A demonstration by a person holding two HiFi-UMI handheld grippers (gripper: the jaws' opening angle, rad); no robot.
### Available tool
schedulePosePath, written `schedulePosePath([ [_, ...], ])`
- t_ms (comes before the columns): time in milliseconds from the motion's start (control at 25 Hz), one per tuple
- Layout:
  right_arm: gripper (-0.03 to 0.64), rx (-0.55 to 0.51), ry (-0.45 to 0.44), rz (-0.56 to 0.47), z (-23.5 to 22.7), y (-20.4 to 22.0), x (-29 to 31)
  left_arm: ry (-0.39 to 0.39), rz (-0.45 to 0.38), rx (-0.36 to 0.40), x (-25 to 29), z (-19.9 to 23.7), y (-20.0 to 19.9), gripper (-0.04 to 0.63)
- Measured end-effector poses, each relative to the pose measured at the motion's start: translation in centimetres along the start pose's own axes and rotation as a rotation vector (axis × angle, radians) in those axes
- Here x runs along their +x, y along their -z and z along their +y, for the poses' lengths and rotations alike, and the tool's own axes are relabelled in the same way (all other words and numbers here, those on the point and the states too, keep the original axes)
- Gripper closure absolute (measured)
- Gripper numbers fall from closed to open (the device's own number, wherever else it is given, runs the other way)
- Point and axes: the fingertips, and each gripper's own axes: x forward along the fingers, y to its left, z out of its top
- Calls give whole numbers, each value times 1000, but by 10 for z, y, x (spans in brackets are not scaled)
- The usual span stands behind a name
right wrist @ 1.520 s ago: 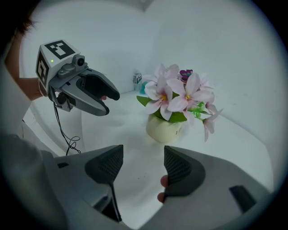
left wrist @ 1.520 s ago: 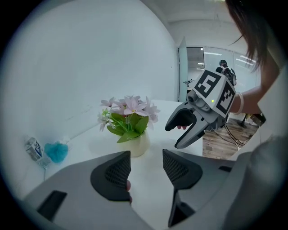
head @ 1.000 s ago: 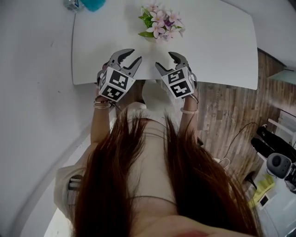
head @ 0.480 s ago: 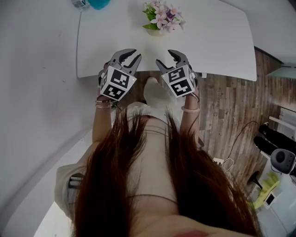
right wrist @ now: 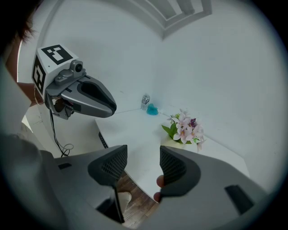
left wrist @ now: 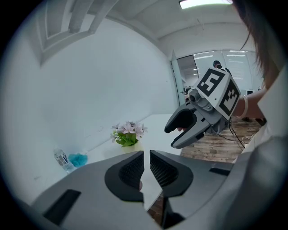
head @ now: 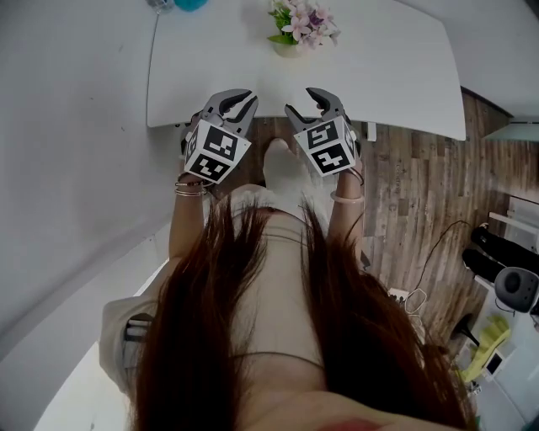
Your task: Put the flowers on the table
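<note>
A small pot of pink and white flowers (head: 303, 21) (left wrist: 128, 133) (right wrist: 186, 128) stands on the white table (head: 379, 84) near its far edge. Both grippers hang side by side just off the table's near edge, well short of the flowers. My left gripper (head: 252, 102) (left wrist: 147, 155) (right wrist: 112, 108) is closing; only a narrow gap is left and nothing is in it. The right gripper (head: 299, 101) (right wrist: 143, 157) (left wrist: 170, 137) is closing too, its jaws still wide apart and empty.
A water bottle (left wrist: 60, 159) (right wrist: 145, 101) and a teal object (left wrist: 80, 158) (right wrist: 152, 109) sit at the table's far left corner. A white wall runs along the left. Wooden floor (head: 413, 194) lies below the grippers, with equipment and cables (head: 505, 295) at the right.
The table and flowers have slid toward the top of the head view, so the grippers now hang off its near edge. The left jaws have narrowed to a slit.
</note>
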Motion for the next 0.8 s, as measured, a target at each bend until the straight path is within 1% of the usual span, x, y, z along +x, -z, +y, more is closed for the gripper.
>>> schedulePosePath([
  [160, 380, -16, 8, -16, 10, -5, -9, -10, -16, 8, -14, -6, -1, 561],
  [360, 408, -34, 25, -31, 20, -9, -21, -15, -31, 17, -29, -14, -2, 572],
  [600, 417, -48, 48, -41, 31, -8, -36, -22, -45, 26, -44, -25, 1, 580],
  [800, 420, -56, 54, -52, 40, -8, -44, -16, -42, 39, -52, -32, 5, 586],
])
